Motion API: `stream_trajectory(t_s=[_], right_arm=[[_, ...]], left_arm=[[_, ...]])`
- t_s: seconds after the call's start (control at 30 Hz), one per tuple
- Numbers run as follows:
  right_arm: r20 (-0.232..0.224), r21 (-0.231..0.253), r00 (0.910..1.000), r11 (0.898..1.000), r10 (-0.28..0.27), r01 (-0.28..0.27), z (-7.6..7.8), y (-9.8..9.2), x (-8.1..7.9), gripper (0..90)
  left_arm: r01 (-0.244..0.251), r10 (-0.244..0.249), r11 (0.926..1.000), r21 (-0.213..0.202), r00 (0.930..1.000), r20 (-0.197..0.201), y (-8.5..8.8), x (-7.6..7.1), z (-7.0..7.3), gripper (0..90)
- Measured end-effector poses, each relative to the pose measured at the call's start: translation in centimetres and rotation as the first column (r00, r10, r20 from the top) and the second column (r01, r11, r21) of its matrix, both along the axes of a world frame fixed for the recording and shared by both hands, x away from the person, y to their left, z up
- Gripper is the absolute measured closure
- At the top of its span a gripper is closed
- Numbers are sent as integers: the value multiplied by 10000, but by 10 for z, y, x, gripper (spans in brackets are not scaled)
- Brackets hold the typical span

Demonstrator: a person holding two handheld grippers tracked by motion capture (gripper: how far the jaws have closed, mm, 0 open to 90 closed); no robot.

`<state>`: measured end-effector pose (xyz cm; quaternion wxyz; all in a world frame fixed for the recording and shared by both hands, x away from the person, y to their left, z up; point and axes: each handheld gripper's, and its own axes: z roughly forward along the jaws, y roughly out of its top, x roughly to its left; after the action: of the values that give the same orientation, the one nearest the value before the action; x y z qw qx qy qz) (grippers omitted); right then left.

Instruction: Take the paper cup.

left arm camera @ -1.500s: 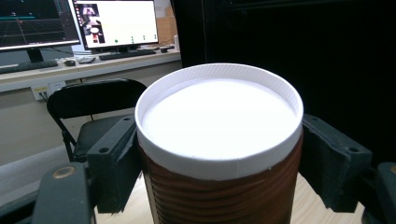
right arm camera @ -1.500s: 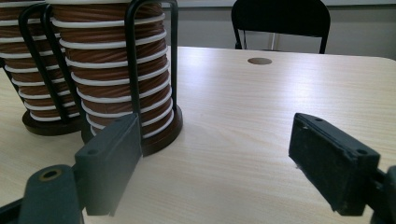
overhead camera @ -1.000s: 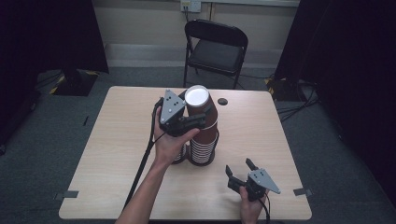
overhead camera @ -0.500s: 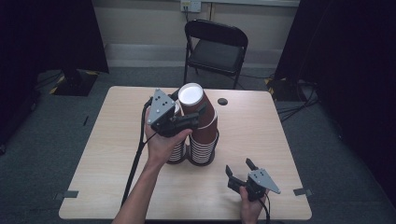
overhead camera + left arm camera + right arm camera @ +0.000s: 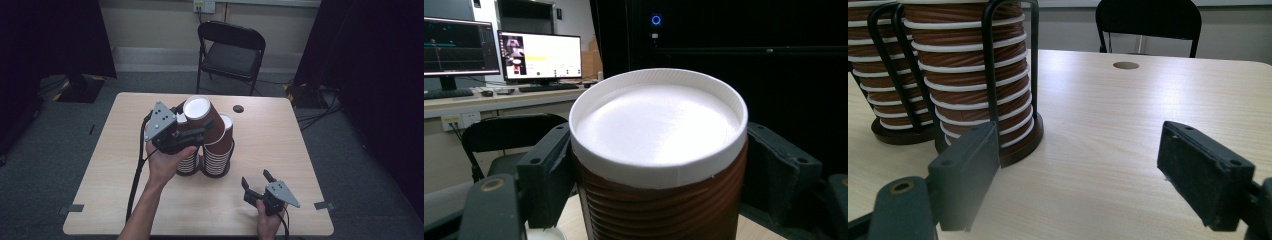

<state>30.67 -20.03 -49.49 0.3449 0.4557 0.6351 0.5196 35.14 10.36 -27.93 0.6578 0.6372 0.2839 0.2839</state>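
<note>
Left gripper [image 5: 192, 134], jaws clamped on a brown paper cup [image 5: 205, 119] held tilted above the two cup stacks [image 5: 217, 152], mouth towards the camera; right gripper [image 5: 260, 185], jaws wide and empty, resting near the table [image 5: 280, 135] edge.

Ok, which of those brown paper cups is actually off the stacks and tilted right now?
The cup clamped in the left gripper: it is held above the table, leaning with its white mouth showing. All the other cups sit nested upright in the two stacks in their wire holders.
</note>
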Motion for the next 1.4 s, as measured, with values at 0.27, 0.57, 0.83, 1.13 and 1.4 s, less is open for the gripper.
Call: stream_trajectory(t_s=[0.27, 0.57, 0.83, 1.13, 1.4], right_arm=[[-4, -37, 10000, 10000, 39, -39, 0, 0, 0, 163], [-31, -29, 10000, 10000, 85, -85, 0, 0, 0, 163], [-14, -43, 10000, 10000, 76, -76, 0, 0, 0, 163], [-92, -81, 9996, 9996, 263, -263, 0, 0, 1, 163], [-151, -182, 9968, 9968, 781, -783, 0, 2, 1, 163]], left_arm=[[77, -76, 9999, 100, 10000, -39, 6, -15, -10, 215], [232, -237, 9996, -136, 9990, -372, 16, -22, -22, 215], [319, -339, 9991, -264, 9962, -800, 23, -25, -34, 215], [402, -471, 9981, -473, 9867, -1553, 32, -26, -56, 215], [176, -384, 9962, -848, 9675, -2501, 36, -23, -82, 215]])
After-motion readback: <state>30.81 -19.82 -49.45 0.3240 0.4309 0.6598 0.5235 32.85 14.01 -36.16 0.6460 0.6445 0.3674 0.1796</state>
